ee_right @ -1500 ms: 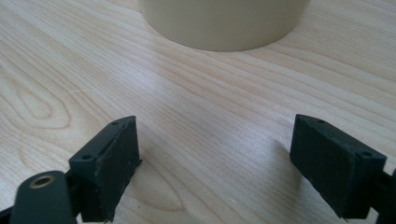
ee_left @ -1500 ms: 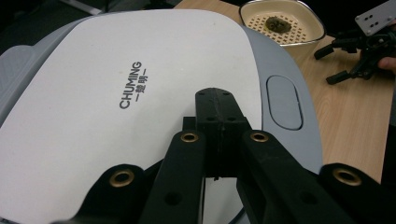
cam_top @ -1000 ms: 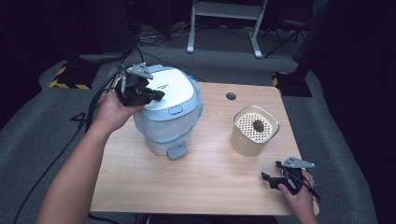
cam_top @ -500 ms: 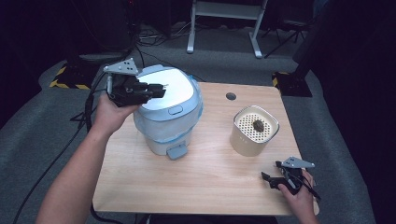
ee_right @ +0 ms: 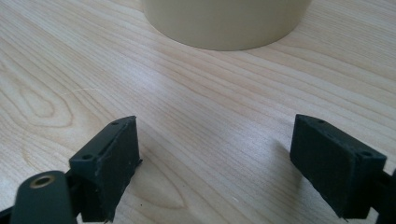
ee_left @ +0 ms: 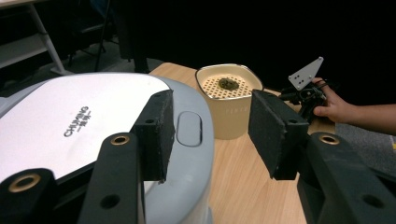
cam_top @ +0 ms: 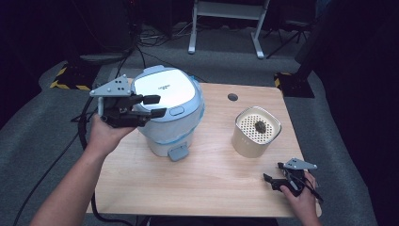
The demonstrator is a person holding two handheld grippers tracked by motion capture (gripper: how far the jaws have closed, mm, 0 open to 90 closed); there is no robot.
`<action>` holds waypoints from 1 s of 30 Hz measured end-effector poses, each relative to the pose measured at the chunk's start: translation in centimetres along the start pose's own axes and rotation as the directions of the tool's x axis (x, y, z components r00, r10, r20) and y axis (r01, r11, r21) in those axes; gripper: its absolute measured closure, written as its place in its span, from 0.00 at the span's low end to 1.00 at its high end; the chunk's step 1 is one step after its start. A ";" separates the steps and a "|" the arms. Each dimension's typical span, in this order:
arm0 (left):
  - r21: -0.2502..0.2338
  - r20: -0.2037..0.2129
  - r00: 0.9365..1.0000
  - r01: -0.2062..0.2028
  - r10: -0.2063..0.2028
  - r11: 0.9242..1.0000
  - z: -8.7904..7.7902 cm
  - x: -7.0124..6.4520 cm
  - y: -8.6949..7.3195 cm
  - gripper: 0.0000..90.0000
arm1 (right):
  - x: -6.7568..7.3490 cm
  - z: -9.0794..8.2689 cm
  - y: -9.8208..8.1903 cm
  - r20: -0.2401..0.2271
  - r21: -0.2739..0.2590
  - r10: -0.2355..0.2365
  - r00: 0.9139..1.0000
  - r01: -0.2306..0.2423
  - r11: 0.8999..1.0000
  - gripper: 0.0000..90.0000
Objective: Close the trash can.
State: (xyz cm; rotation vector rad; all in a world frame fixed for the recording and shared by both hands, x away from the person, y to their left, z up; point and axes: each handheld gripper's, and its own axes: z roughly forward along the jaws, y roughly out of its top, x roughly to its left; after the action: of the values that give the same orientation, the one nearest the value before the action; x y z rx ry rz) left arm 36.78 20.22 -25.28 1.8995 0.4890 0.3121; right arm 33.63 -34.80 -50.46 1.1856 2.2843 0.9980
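A rice cooker (cam_top: 171,87) with a white lid and pale blue body stands left of centre on the wooden table (cam_top: 211,188). My left gripper (cam_top: 156,105) is held level at its left side, fingertips over the lid's edge. Its jaws have just been opening and the pads press on nothing. In the left gripper view the lid (ee_left: 70,121) lies below my left gripper (ee_left: 212,135). A cream container (cam_top: 256,139) with a perforated insert and a dark lump on it stands to the right. My right gripper (cam_top: 274,173) rests open near the table's front right corner.
The cooker's lid button (cam_top: 176,111) and a grey front tab (cam_top: 179,152) face the person. A cable hole (cam_top: 232,97) sits behind the container. The right gripper (ee_right: 215,163) faces bare wood with the container's base (ee_right: 224,23) beyond. Chair legs and cables lie past the table.
The left gripper has drawn back from the lid top toward the cooker's left side and turned level, and its jaws have spread apart. The right hand has kept still.
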 end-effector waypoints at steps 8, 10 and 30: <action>0.016 -0.072 0.997 0.017 -0.016 1.000 -0.8 -1.6 -2.8 0.56 | -0.1 0.0 0.0 -0.006 0.000 -0.001 1.000 0.001 1.000 0.17; 0.016 -0.083 0.996 0.023 -0.022 1.000 -1.1 -1.7 -3.4 0.56 | -0.1 0.0 0.0 -0.006 0.000 -0.001 1.000 0.001 1.000 0.17; 0.003 -0.127 0.987 0.100 -0.099 0.995 -1.0 -3.2 -9.1 0.56 | -0.1 0.0 0.0 -0.006 0.000 0.000 1.000 0.000 1.000 0.17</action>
State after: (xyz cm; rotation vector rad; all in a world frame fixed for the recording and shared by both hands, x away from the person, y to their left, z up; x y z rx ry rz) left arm 31.84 22.46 -33.33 1.8647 0.6693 0.3673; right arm 33.69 -34.83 -50.47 1.1837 2.2890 1.0029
